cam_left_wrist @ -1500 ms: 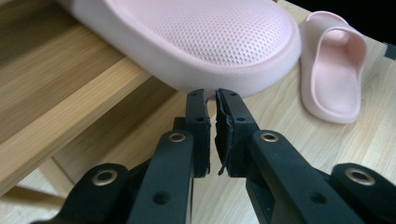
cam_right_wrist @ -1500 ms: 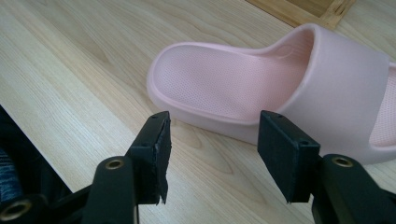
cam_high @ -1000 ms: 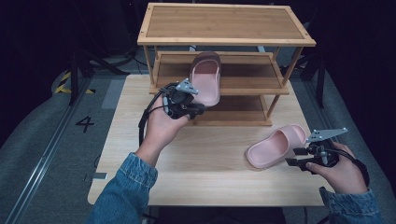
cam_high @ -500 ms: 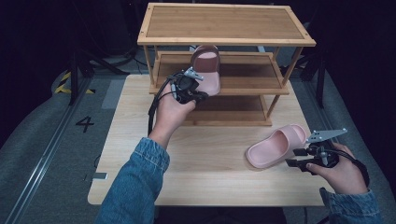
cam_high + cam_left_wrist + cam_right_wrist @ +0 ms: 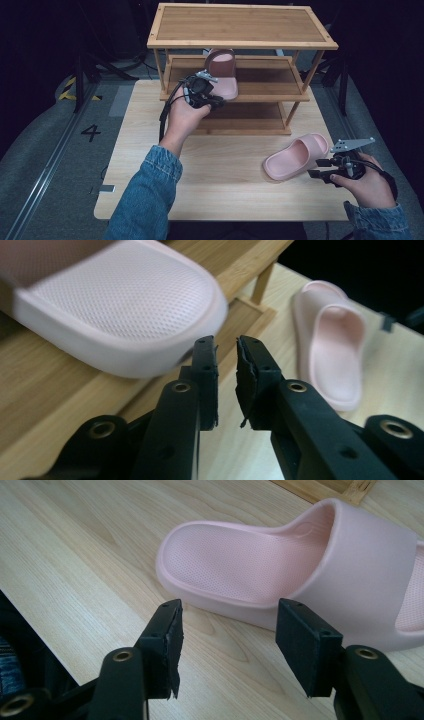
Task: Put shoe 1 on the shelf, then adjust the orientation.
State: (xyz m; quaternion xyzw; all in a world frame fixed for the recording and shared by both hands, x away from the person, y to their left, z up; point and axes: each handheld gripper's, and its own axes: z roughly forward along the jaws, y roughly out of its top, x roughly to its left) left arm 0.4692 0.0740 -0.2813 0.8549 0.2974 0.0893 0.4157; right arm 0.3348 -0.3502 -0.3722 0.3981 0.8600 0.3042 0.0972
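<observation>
My left claw [image 5: 227,347] has just been opening to a narrow gap with nothing in it; one pink slipper [image 5: 222,72] sits on the rack's [image 5: 260,92] middle shelf just ahead. My right claw [image 5: 227,630] stands wide, with the second slipper [image 5: 280,565] on the bench [image 5: 220,185] just before it.

Left gripper [image 5: 212,100] moved up-frame from table centre to the rack's middle shelf [image 5: 260,80]. Its slipper [image 5: 222,75] now lies on that shelf; jaws just opened slightly, nothing between them.
</observation>
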